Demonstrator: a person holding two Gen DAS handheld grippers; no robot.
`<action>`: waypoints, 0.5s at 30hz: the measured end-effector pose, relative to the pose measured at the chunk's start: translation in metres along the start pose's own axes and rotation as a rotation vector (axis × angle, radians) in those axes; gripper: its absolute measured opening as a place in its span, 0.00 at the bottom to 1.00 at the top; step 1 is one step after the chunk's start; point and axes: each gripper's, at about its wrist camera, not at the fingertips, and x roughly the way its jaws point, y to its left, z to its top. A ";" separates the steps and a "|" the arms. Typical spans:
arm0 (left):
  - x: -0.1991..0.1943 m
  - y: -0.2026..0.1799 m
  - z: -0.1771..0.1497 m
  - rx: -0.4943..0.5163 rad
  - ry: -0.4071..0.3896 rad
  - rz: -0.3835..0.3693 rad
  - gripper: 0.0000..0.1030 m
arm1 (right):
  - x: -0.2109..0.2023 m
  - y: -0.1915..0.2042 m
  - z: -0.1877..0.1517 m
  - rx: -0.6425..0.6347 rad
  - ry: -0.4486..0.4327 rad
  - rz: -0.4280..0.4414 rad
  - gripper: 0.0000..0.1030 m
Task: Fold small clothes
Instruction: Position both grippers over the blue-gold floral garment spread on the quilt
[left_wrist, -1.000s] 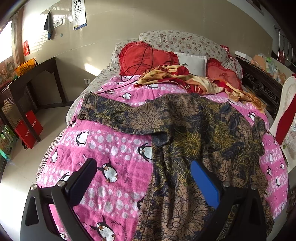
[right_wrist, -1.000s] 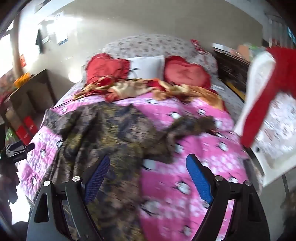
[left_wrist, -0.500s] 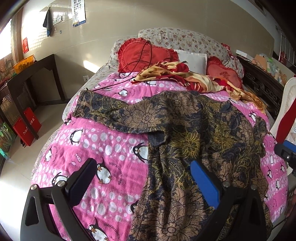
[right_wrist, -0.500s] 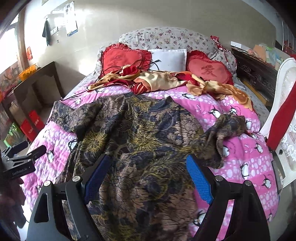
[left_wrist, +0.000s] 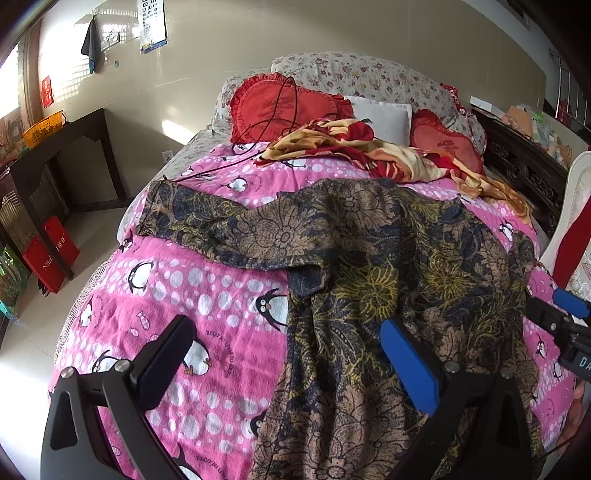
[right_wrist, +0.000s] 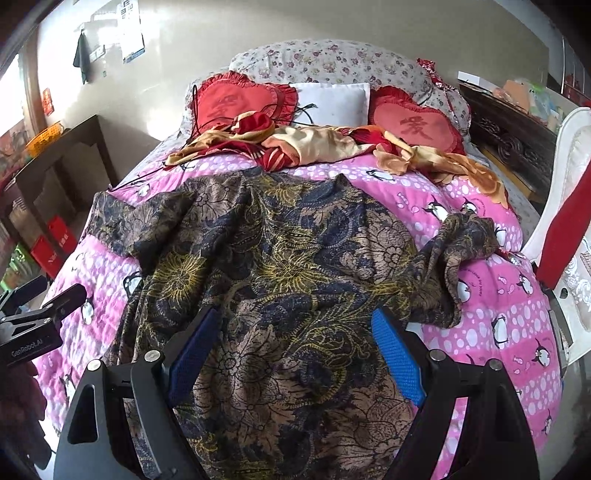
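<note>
A dark floral long-sleeved garment (left_wrist: 388, 266) lies spread on the pink penguin quilt (left_wrist: 192, 295), left sleeve stretched out, right sleeve bunched (right_wrist: 461, 240). It also shows in the right wrist view (right_wrist: 280, 266). My left gripper (left_wrist: 288, 350) is open and empty, above the garment's left edge near the hem. My right gripper (right_wrist: 295, 343) is open and empty, above the lower middle of the garment. Each gripper shows at the edge of the other's view: the right (left_wrist: 561, 325), the left (right_wrist: 37, 317).
A yellow and red cloth (left_wrist: 362, 147) lies crumpled by red heart cushions (left_wrist: 280, 107) and pillows at the head. A dark table (left_wrist: 55, 155) stands left of the bed, red bags (left_wrist: 51, 254) on the floor. A white chair (right_wrist: 569, 206) stands at the right.
Both views have steadied and moved in toward the garment. The right gripper swung left to sit over the garment's lower middle. Both stay open.
</note>
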 end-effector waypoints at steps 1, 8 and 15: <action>0.001 -0.001 0.000 -0.001 0.004 -0.006 1.00 | 0.001 0.001 0.001 0.001 0.000 -0.003 0.86; 0.010 -0.003 0.001 -0.009 0.010 -0.030 1.00 | 0.016 0.006 0.002 0.010 0.017 -0.003 0.86; 0.022 0.003 0.003 -0.034 0.027 -0.029 1.00 | 0.030 0.009 0.003 0.019 0.035 0.006 0.86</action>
